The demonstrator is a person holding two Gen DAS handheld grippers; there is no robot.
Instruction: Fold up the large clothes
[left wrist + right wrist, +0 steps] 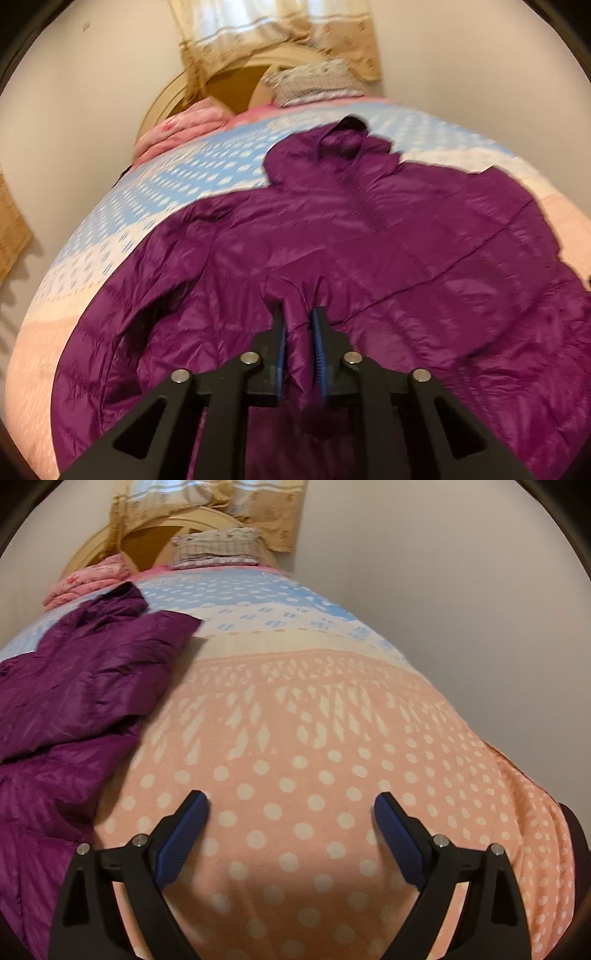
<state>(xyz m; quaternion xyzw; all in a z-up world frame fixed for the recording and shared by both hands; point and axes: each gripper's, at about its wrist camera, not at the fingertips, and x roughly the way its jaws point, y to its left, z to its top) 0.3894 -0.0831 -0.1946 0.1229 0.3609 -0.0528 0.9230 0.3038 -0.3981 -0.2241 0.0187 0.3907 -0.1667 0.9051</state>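
A large purple puffer jacket lies spread on the bed, hood toward the headboard. My left gripper is shut on a fold of the jacket near its lower edge, and purple fabric bulges between the blue pads. In the right wrist view the jacket lies at the left, one sleeve reaching toward the middle of the bed. My right gripper is open and empty above the pink dotted blanket, to the right of the jacket and apart from it.
The bed is covered by a blue-and-pink patterned blanket. A folded pink quilt and a checked pillow lie at the wooden headboard. Walls stand close on both sides, and a curtain hangs behind.
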